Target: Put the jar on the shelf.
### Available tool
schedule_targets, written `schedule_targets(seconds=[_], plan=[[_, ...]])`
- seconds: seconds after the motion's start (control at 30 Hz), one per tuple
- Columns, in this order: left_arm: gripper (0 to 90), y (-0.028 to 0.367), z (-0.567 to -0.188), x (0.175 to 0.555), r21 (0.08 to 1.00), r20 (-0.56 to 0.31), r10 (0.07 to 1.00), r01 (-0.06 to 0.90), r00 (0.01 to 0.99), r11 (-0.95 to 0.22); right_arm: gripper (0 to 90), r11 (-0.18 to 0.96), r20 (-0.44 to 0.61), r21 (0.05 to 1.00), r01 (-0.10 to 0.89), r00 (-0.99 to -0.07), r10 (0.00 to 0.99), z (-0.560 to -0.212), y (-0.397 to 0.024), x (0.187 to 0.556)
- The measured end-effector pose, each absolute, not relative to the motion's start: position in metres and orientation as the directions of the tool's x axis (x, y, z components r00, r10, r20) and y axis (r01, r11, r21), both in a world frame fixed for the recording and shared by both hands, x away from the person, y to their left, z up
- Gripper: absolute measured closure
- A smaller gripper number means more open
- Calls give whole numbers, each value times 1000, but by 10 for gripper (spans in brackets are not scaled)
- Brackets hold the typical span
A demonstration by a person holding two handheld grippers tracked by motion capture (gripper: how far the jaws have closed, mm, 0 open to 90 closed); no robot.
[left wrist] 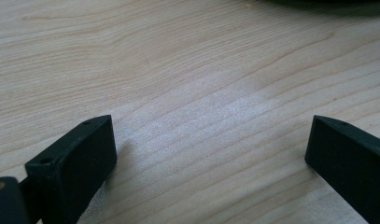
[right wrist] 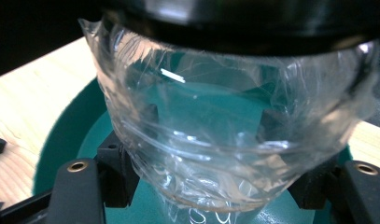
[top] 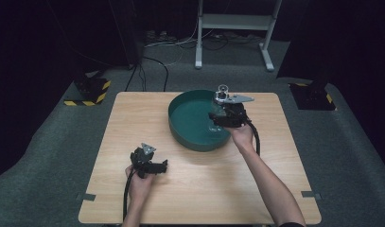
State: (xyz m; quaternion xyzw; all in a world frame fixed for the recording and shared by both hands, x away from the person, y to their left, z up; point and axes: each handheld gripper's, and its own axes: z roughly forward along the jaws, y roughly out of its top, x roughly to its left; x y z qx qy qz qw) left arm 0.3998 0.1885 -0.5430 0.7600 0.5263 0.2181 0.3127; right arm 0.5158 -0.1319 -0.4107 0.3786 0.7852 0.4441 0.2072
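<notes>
While our right tool [top: 217,118] is clenching a clear plastic jar [right wrist: 225,135] with a dark lid [right wrist: 243,18], we are holding it over the green basin [top: 180,124], at the basin's three o'clock edge as the high view shows it. Its two black jaws are pressing on the jar's crinkled sides from either hand, and the jar is standing roughly upright between them, with the basin's green floor showing through the plastic below. We cannot tell whether the jar's base is touching the basin.

Our left tool [top: 152,165] is resting released, jaws spread wide with nothing between them, hovering just above the bare wooden surface [left wrist: 187,84]. On the surface it is sitting at about seven o'clock, well apart from the basin, which is lying toward one o'clock of the surface's middle. Our left hand [top: 139,185] is gripping that tool from behind, its cable trailing back toward six o'clock.
</notes>
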Motion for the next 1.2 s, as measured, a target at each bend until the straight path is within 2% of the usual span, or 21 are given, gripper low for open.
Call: schedule_targets(seconds=[0.43,1.2], plan=[[24,188,-543,400,707,3,936,662,351,-250,318,341,-16,832,439,-594,804,-438,-120,531],[24,188,-543,400,707,3,937,662,350,-250,315,319,3,839,440,-592,806,-453,-123,534]])
